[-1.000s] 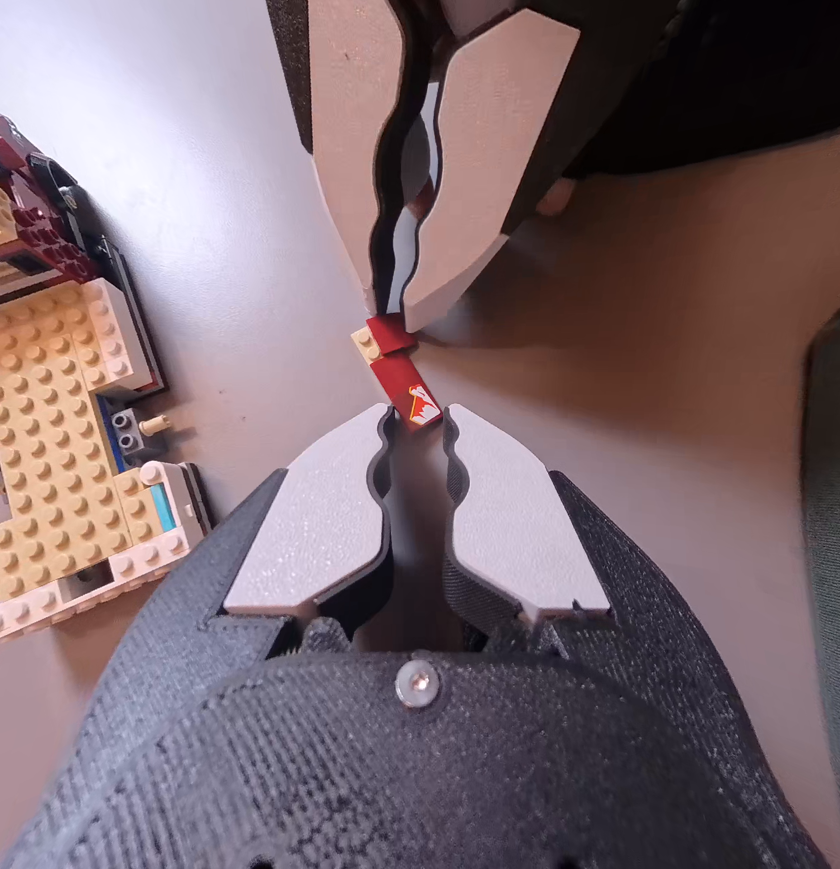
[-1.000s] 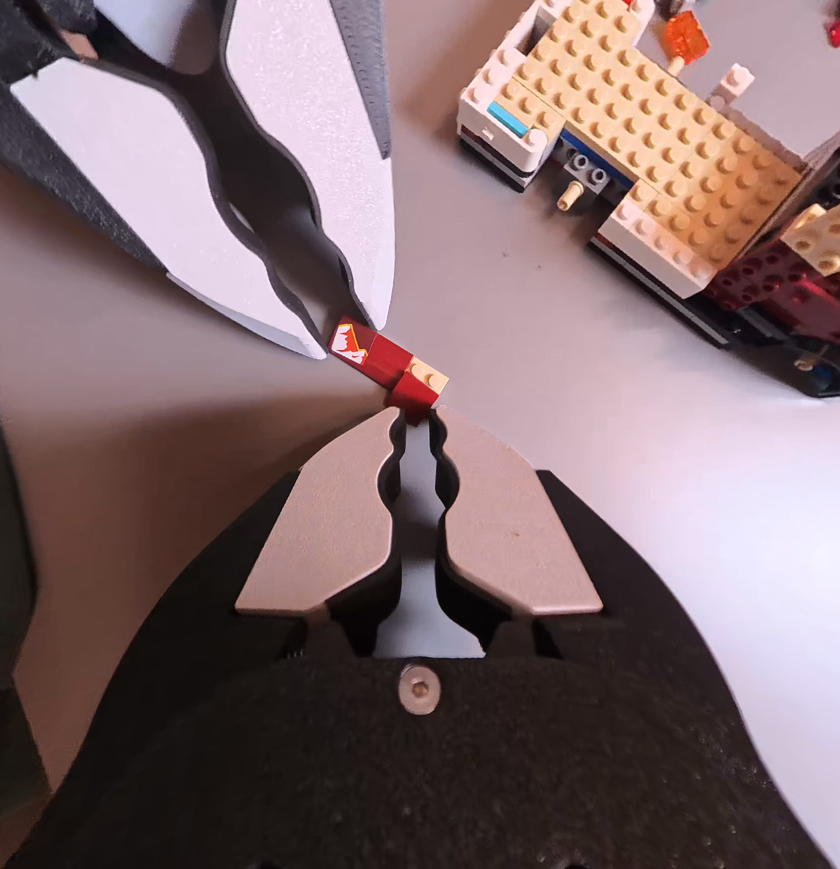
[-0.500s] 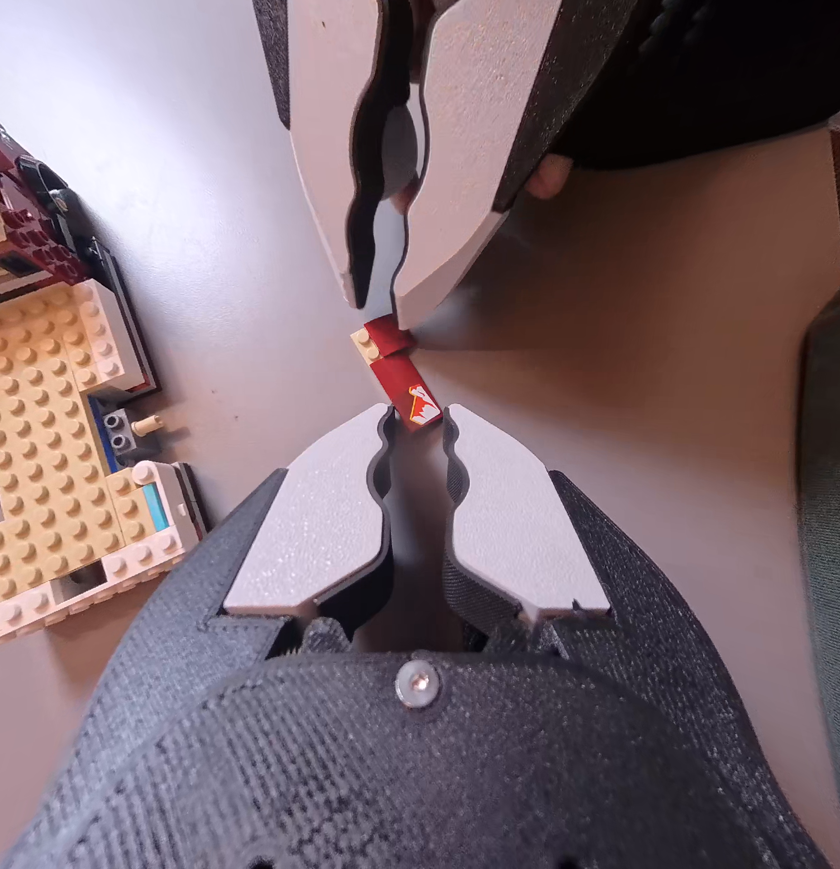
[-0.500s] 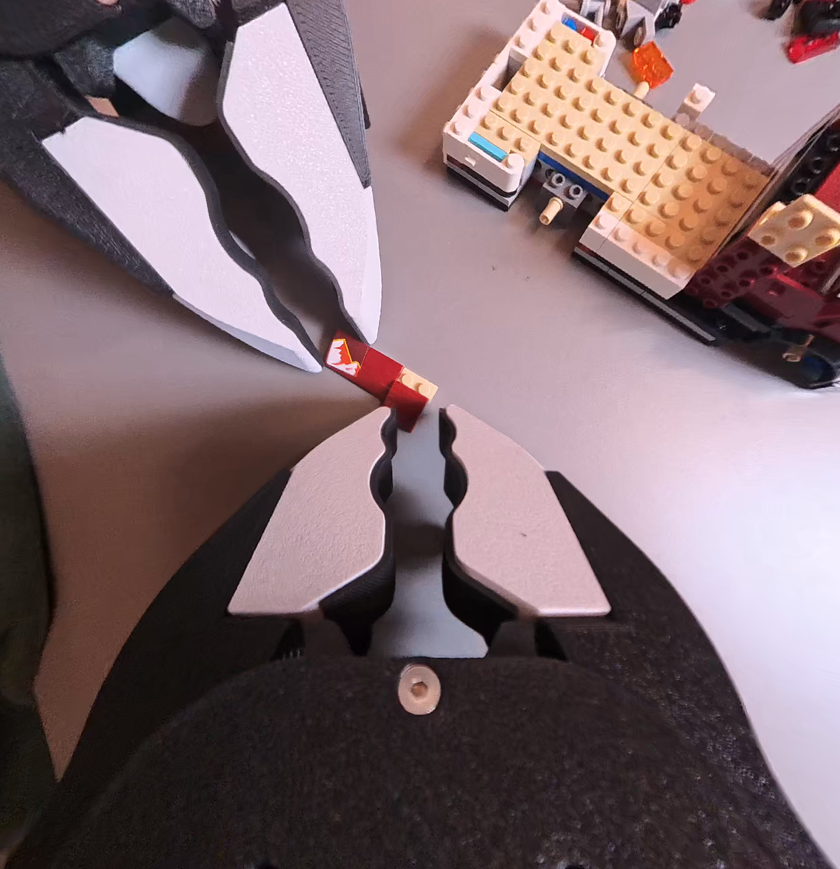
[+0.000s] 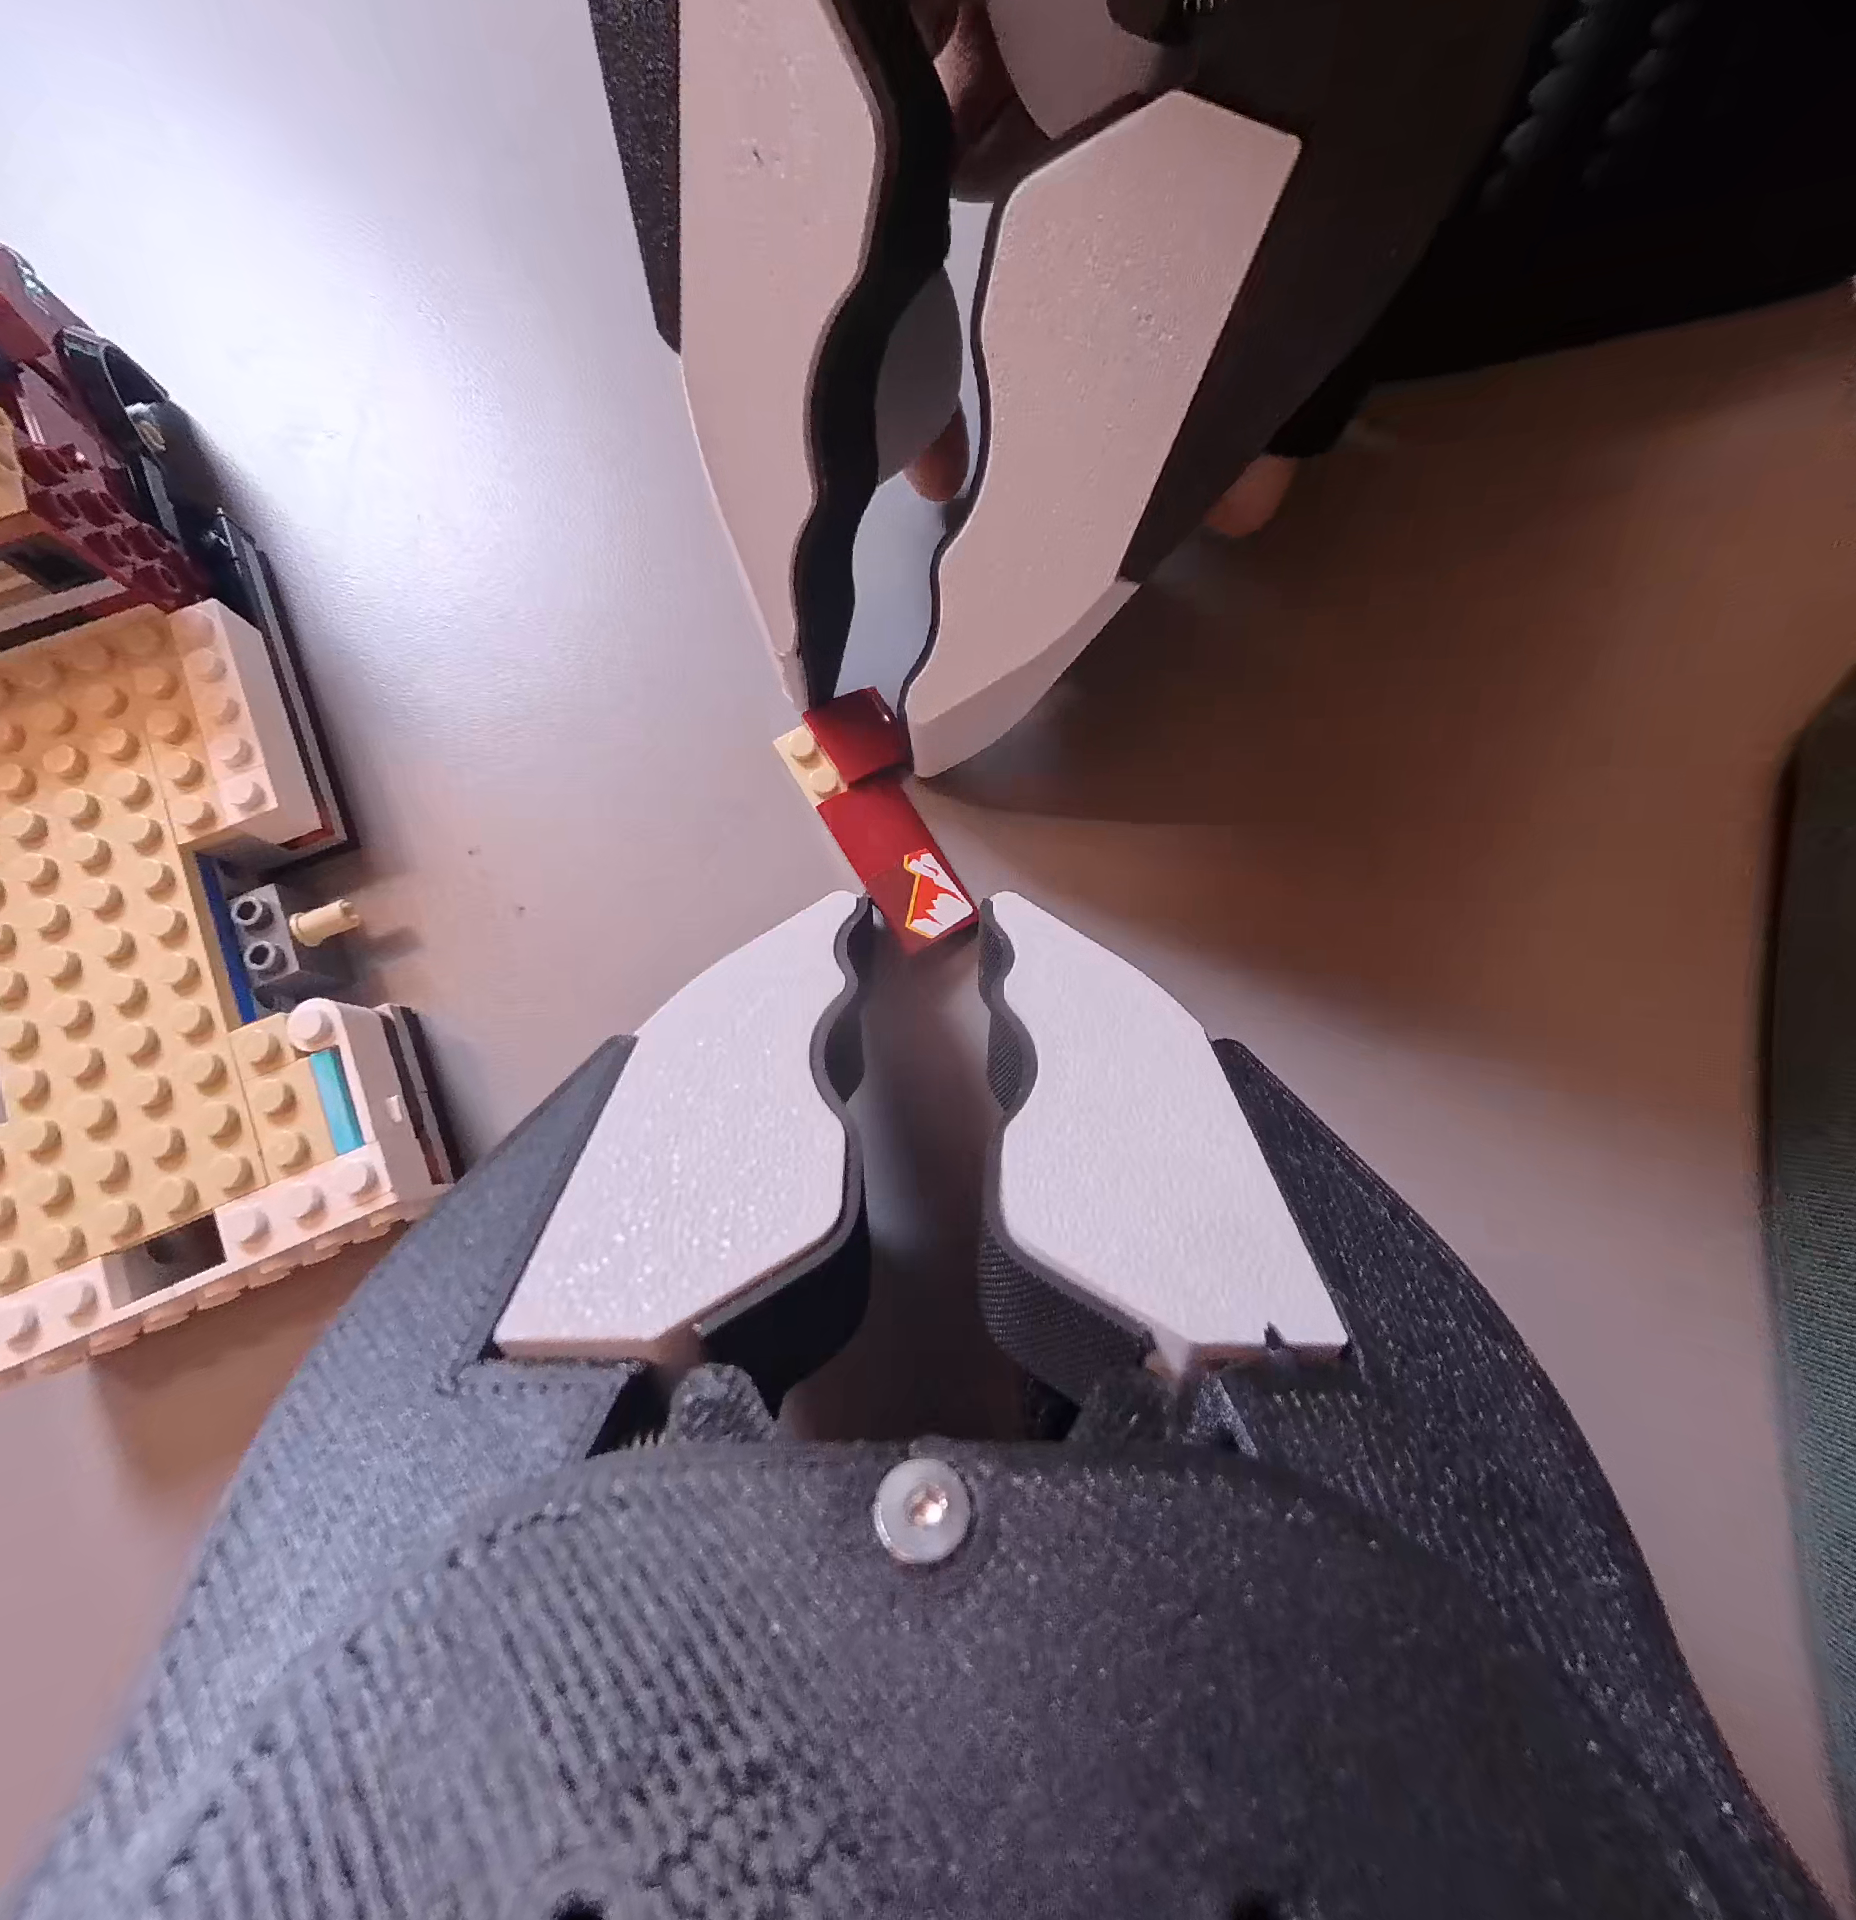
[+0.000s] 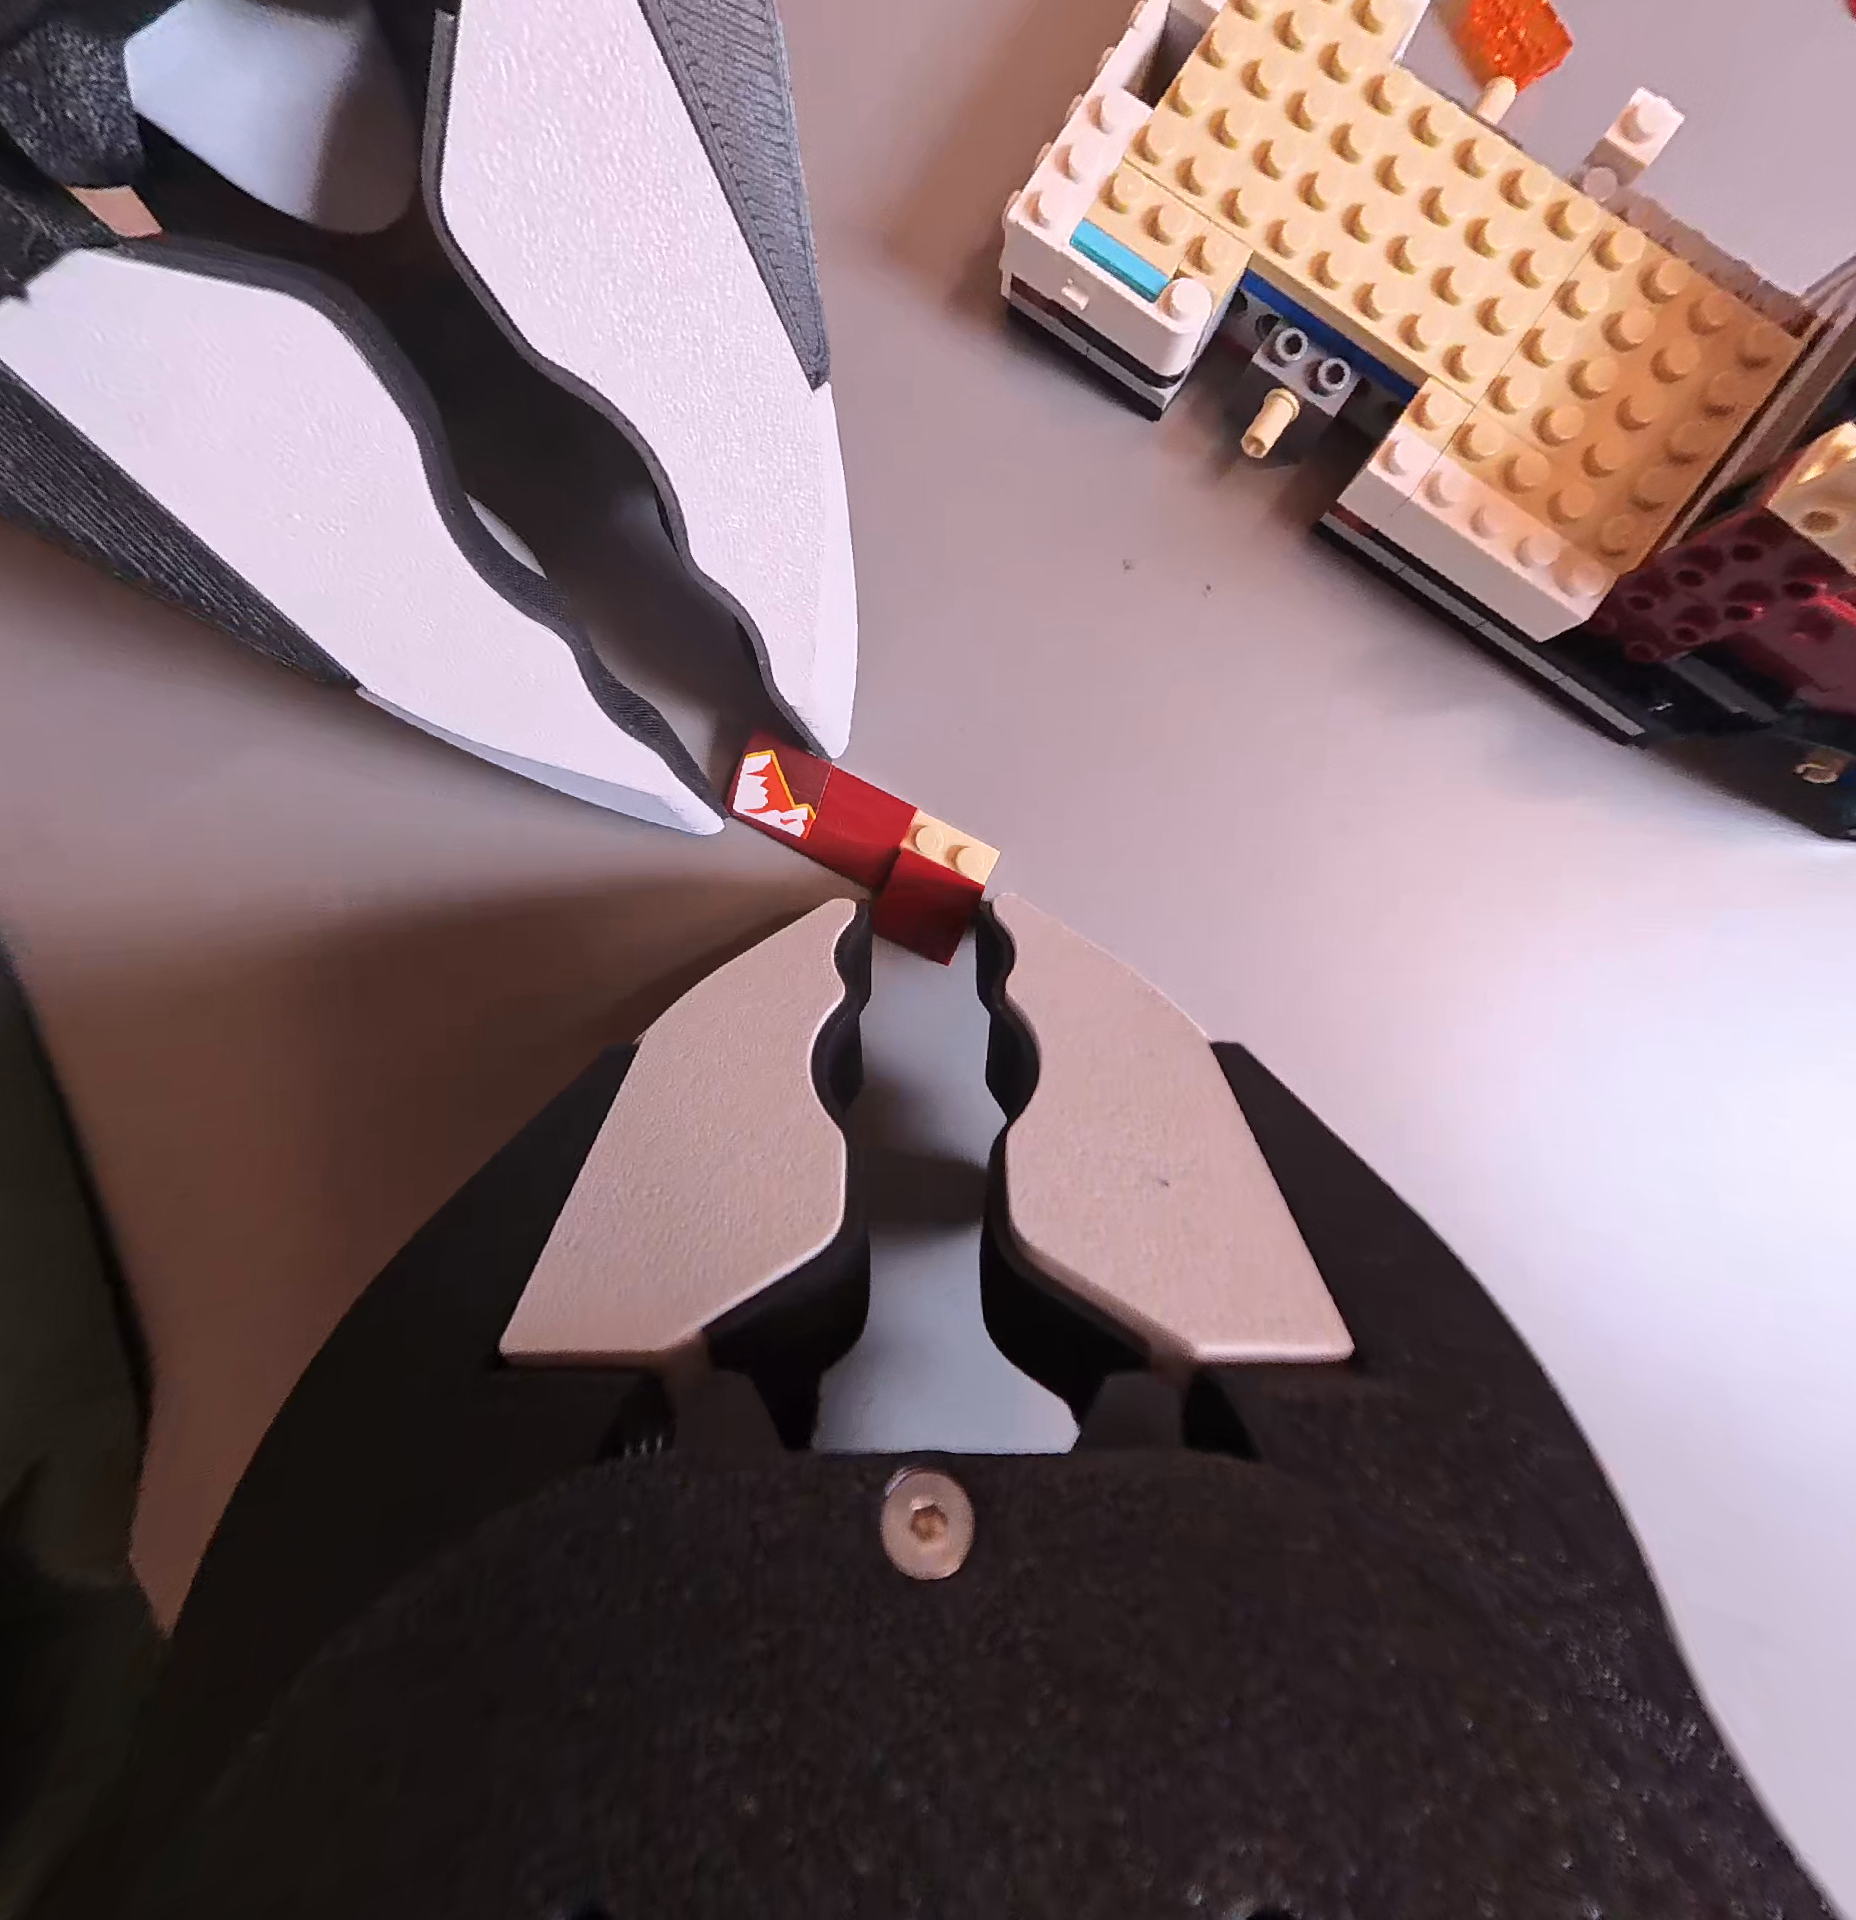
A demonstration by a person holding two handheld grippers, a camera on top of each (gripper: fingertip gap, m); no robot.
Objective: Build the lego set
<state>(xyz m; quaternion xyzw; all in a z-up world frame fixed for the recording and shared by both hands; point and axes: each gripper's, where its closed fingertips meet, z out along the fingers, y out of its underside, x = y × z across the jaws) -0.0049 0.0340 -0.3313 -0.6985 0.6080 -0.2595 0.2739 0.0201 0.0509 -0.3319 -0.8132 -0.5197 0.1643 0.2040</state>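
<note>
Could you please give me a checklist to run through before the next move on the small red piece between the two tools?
1. Red assembly lies on the table: ok.
2. Left tool has its tips on either side of the printed end: ok.
3. Right tool has its tips on either side of the tan-studded end: ok.
4. Either tool clamped firmly on the assembly: cannot tell.
5. Large tan build stands apart from both tools: ok.
</note>
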